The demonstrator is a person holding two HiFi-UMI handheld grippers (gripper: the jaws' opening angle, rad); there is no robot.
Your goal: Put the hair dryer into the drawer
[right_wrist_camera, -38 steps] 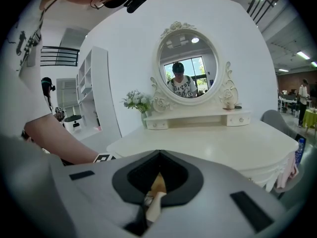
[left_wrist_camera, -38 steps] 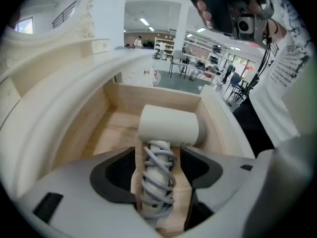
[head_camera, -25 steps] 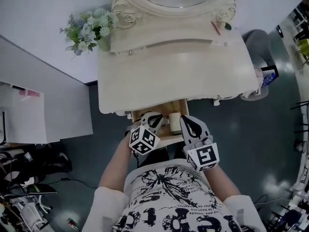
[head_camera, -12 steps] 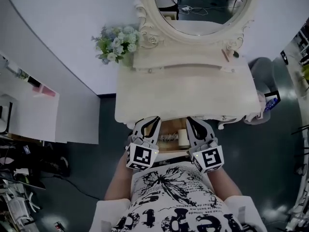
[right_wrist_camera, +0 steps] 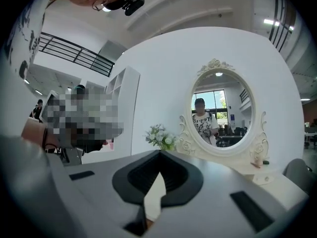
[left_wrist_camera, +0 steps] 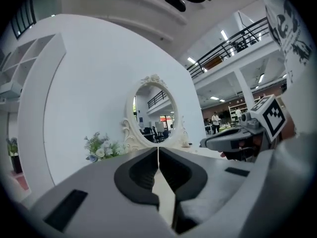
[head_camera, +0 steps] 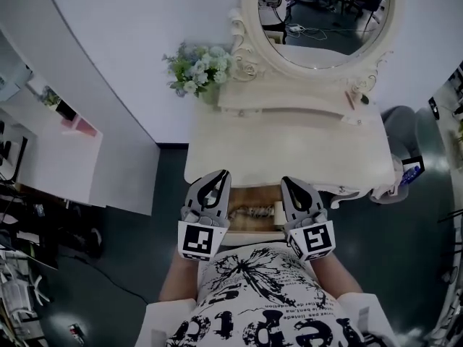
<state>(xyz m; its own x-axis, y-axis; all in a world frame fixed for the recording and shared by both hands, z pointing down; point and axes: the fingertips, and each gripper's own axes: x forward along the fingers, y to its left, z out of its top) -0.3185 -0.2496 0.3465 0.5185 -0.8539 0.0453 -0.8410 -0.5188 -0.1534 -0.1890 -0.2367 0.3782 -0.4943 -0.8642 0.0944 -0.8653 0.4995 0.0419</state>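
The cream hair dryer (head_camera: pixel 277 212) lies with its coiled cord (head_camera: pixel 248 212) in the open wooden drawer (head_camera: pixel 242 225) under the front of the dressing table (head_camera: pixel 289 150). My left gripper (head_camera: pixel 217 174) and right gripper (head_camera: pixel 291 182) are held level on either side of the drawer, above it, at the table's front edge. Both are shut with nothing between the jaws. In the left gripper view, the left gripper (left_wrist_camera: pixel 158 150) has its jaws meeting in a thin line. The right gripper (right_wrist_camera: pixel 159 153) in its own view is closed the same way.
An oval mirror (head_camera: pixel 318 20) stands at the back of the table, with a bunch of flowers (head_camera: pixel 199 71) at its left. A white shelf unit (head_camera: pixel 65 150) is on the left and a grey seat (head_camera: pixel 405 132) on the right. The person's torso fills the near edge.
Both grippers have come up out of the drawer to the table's front edge, the left one rising more. The hair dryer stays in the drawer. The head view has pulled back.
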